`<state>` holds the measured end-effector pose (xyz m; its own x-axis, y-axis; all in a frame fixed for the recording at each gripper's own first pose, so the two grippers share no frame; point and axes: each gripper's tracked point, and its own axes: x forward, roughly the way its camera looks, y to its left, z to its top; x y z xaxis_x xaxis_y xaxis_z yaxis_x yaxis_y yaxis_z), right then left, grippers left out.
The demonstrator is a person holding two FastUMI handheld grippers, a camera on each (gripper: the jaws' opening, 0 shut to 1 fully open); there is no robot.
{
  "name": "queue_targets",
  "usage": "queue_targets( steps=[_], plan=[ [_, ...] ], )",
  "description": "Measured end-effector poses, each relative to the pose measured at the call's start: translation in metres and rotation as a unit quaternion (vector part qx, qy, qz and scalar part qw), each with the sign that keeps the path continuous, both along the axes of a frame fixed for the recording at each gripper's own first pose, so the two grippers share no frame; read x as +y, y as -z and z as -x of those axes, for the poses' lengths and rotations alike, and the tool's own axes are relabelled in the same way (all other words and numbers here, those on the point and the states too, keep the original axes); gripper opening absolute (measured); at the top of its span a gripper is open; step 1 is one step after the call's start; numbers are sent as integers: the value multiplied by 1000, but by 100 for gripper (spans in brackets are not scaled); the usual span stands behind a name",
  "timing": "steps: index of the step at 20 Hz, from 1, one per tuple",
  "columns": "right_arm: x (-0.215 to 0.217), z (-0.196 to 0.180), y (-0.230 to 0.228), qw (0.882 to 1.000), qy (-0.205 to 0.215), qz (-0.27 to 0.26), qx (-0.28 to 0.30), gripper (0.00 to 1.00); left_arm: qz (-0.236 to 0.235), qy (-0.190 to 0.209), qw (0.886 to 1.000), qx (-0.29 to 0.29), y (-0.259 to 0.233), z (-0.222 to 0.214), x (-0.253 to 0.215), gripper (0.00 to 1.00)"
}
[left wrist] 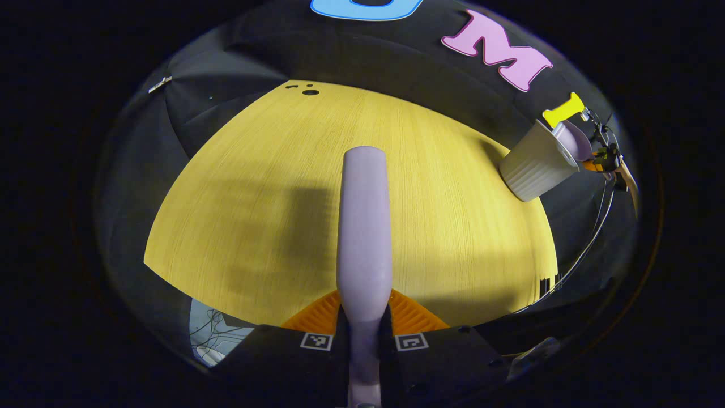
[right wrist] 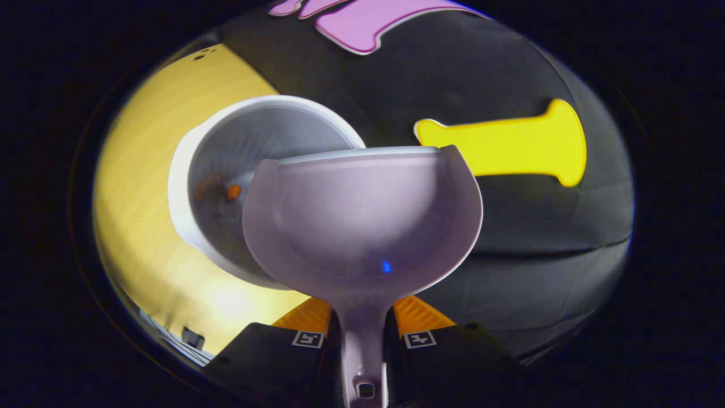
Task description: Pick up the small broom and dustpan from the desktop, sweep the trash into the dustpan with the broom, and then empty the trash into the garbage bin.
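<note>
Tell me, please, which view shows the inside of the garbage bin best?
The right gripper view: it looks into the garbage bin from above, behind the dustpan, with orange trash at the bottom. The left gripper view shows the bin from outside, far off at the desktop's edge.

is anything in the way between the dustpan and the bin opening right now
Nothing visible blocks it. In the right gripper view the dustpan, held in the right claw, is tipped right at the open mouth of the bin, its front edge overlapping the rim. Small orange bits of trash already lie inside.
</note>
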<state>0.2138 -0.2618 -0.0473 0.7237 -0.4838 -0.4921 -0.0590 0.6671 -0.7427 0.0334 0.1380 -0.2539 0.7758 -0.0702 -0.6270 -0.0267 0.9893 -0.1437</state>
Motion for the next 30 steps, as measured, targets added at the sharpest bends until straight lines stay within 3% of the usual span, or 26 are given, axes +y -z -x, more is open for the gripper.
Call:
queue_targets(
  steps=[4, 7, 10, 14, 22, 30],
  plan=[
    [3, 0, -6, 994, 31, -94, -55, 36, 5, -1, 1000, -14, -2, 7, -1, 26],
    [3, 5, 0, 980, 47, -178, -79, 36, -7, -1, 1000, -27, -7, 14, 0, 26],
    [11, -1, 3, 956, 51, -272, -99, 36, -19, 4, 999, -40, -14, 19, -1, 25],
    [22, -7, 4, 914, 31, -384, -123, 34, -22, 16, 999, -47, -18, 23, -2, 26],
    [38, -11, -8, 860, -33, -498, -106, 36, -16, 34, 998, -44, -6, 18, -14, 26],
    [47, 0, 9, 865, -90, -493, -17, 36, -11, 41, 998, -36, -4, 3, -19, 25]
  ],
)
